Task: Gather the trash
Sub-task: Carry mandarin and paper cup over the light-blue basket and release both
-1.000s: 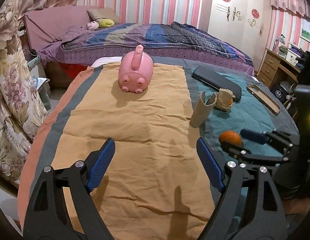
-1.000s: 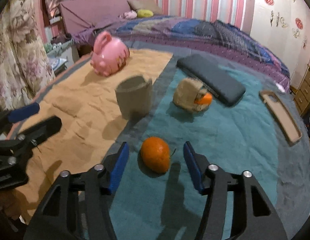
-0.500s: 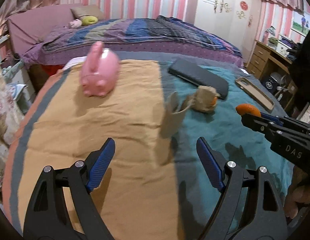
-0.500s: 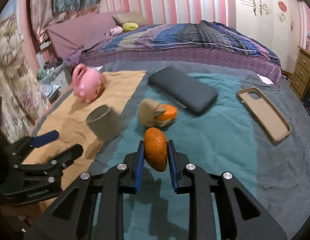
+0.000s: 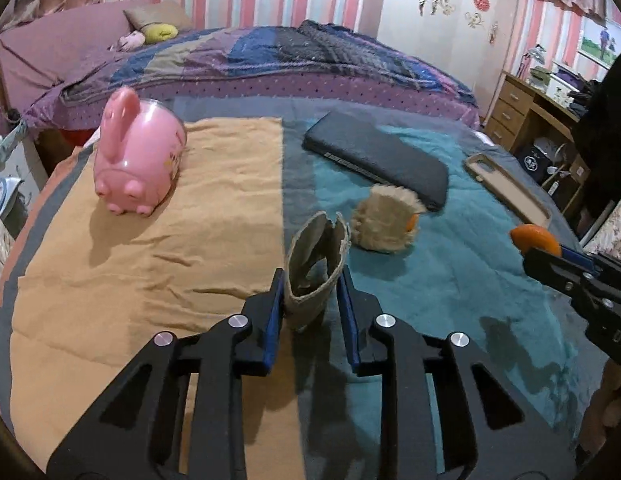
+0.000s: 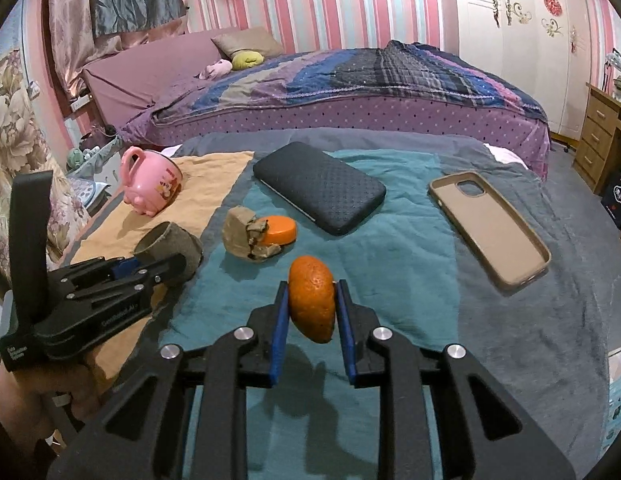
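My left gripper (image 5: 310, 292) is shut on a torn cardboard tube (image 5: 316, 264) standing upright where the orange cloth meets the teal cloth; the tube also shows in the right wrist view (image 6: 170, 250). My right gripper (image 6: 310, 312) is shut on an orange peel (image 6: 311, 304) and holds it above the teal cloth; the peel also shows at the right of the left wrist view (image 5: 535, 239). A crumpled brown wrapper with an orange piece (image 6: 258, 238) lies on the teal cloth just beyond the tube, also in the left wrist view (image 5: 386, 222).
A pink pig-shaped mug (image 5: 136, 164) lies on the orange cloth (image 5: 182, 240) at far left. A dark padded case (image 6: 318, 186) and a tan phone case (image 6: 490, 228) lie on the far teal cloth (image 6: 390, 248). A bed stands behind, a wooden desk at right.
My left gripper moved forward to the cardboard tube and closed on it. My right gripper closed on the orange peel and lifted it off the cloth.
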`<state>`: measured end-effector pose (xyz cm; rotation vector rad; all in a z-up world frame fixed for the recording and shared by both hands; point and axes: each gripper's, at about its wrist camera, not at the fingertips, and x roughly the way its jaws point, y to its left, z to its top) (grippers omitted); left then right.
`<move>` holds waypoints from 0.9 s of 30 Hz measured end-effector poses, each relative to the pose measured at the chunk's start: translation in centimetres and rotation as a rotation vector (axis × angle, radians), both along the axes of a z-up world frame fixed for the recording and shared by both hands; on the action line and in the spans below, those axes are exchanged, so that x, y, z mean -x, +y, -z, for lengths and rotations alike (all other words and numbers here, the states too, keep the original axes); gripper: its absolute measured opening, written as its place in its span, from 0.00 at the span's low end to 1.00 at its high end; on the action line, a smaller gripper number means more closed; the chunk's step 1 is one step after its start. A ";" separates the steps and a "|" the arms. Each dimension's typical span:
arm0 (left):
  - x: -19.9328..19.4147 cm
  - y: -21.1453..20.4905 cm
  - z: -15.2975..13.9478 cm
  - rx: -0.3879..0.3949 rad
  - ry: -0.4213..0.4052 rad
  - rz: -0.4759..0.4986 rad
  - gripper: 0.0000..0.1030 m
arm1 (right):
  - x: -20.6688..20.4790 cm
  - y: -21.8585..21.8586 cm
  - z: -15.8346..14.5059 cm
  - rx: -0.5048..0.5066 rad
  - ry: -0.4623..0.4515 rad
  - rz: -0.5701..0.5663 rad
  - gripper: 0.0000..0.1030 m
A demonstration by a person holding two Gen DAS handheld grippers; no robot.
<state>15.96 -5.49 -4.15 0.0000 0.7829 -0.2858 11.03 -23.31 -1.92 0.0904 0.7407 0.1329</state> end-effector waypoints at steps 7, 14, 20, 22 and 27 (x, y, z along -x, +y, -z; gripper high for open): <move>3.0 -0.3 -2.4 0.012 -0.053 0.001 0.23 | 2.3 -0.7 -1.2 0.007 -0.048 -0.011 0.23; 6.4 -1.2 -3.9 0.018 -0.083 0.034 0.23 | 6.6 -3.0 -2.8 -0.009 -0.111 0.006 0.23; 8.6 -2.8 -5.6 0.046 -0.128 0.061 0.23 | 9.8 -6.2 -3.9 -0.015 -0.171 0.067 0.23; 9.1 -3.6 -6.0 0.044 -0.142 0.072 0.23 | 10.4 -7.1 -4.0 -0.012 -0.179 0.081 0.23; 9.8 -5.8 -6.6 0.049 -0.162 0.102 0.23 | 12.3 -10.1 -4.6 0.003 -0.201 0.125 0.23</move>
